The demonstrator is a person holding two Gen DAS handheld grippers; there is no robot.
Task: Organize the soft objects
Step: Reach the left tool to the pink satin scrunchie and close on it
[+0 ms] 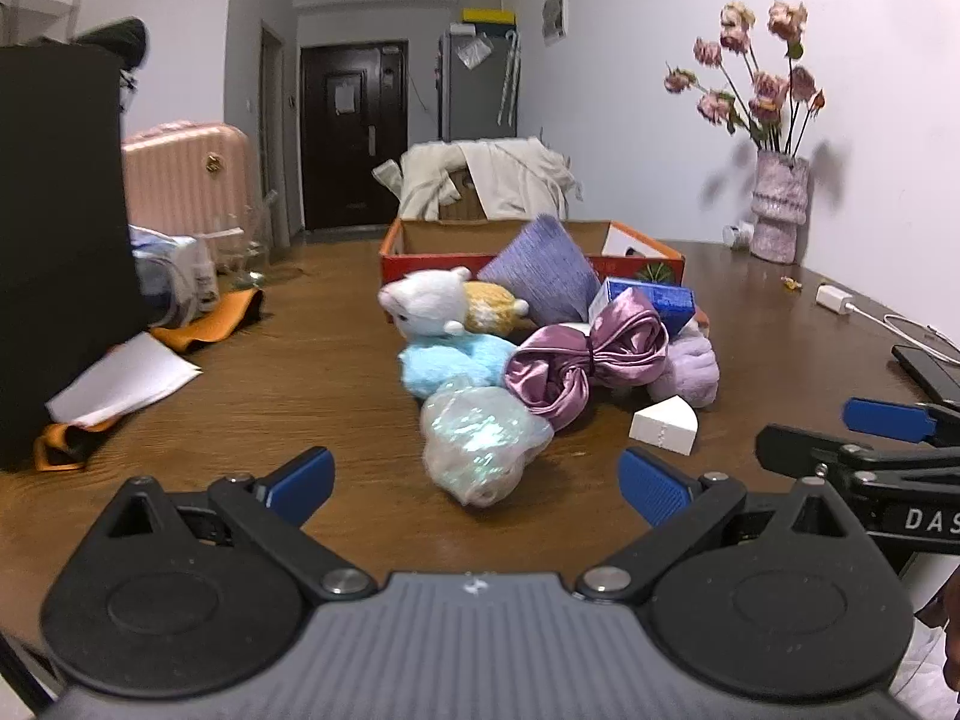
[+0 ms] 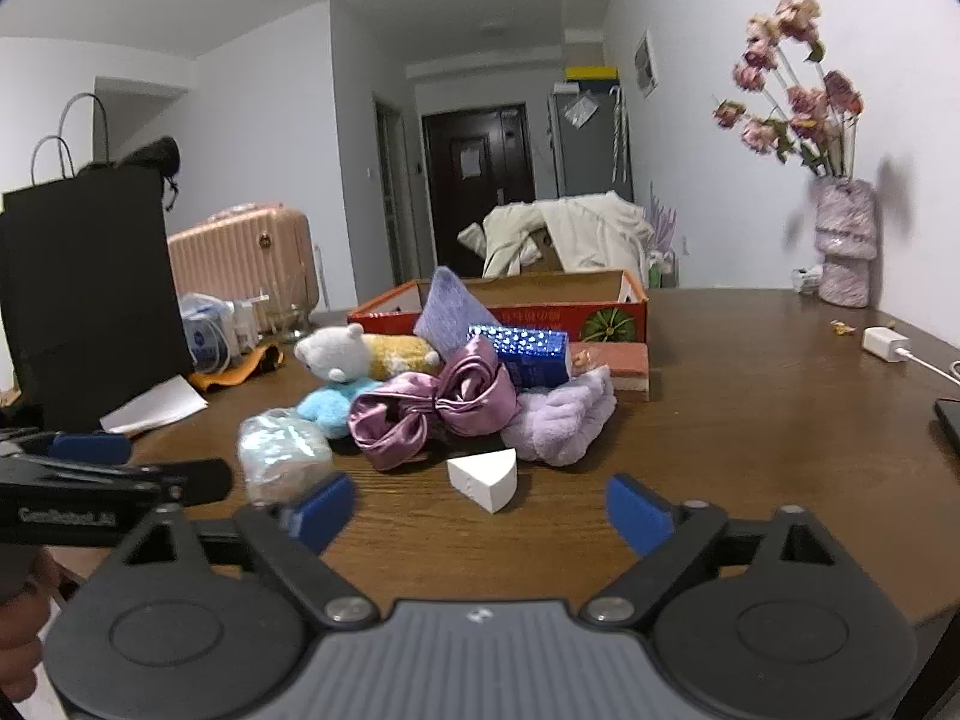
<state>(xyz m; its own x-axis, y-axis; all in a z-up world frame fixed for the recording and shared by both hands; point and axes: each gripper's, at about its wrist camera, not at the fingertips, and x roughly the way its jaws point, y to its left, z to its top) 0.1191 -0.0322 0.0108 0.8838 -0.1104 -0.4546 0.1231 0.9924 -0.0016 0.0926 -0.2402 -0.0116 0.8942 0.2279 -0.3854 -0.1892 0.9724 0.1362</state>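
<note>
A pile of soft things lies mid-table before an open orange cardboard box point(image 1: 414, 255) point(image 2: 606, 315). It holds a white and yellow plush point(image 1: 429, 300) point(image 2: 342, 351), a light blue plush point(image 1: 447, 363) point(image 2: 327, 408), a pink satin bow point(image 1: 585, 360) point(image 2: 438, 405), a lilac fluffy piece point(image 1: 690, 375) point(image 2: 564, 420), a purple cushion point(image 1: 540, 276) point(image 2: 447, 306) and an iridescent wrapped bundle point(image 1: 480, 441) point(image 2: 279, 450). A white wedge sponge point(image 1: 663, 423) point(image 2: 483, 477) lies in front. My left gripper point(image 1: 477, 483) is open just short of the bundle. My right gripper point(image 2: 480, 510) is open just short of the wedge.
A blue box point(image 1: 657, 300) point(image 2: 528, 354) sits in the pile. A black paper bag point(image 1: 54, 240) point(image 2: 90, 294), white paper point(image 1: 126, 378) and clutter stand at the left. A vase of dried flowers point(image 1: 777, 210) point(image 2: 846, 258), a white charger point(image 1: 834, 300) point(image 2: 885, 345) and a phone point(image 1: 927, 369) are at the right.
</note>
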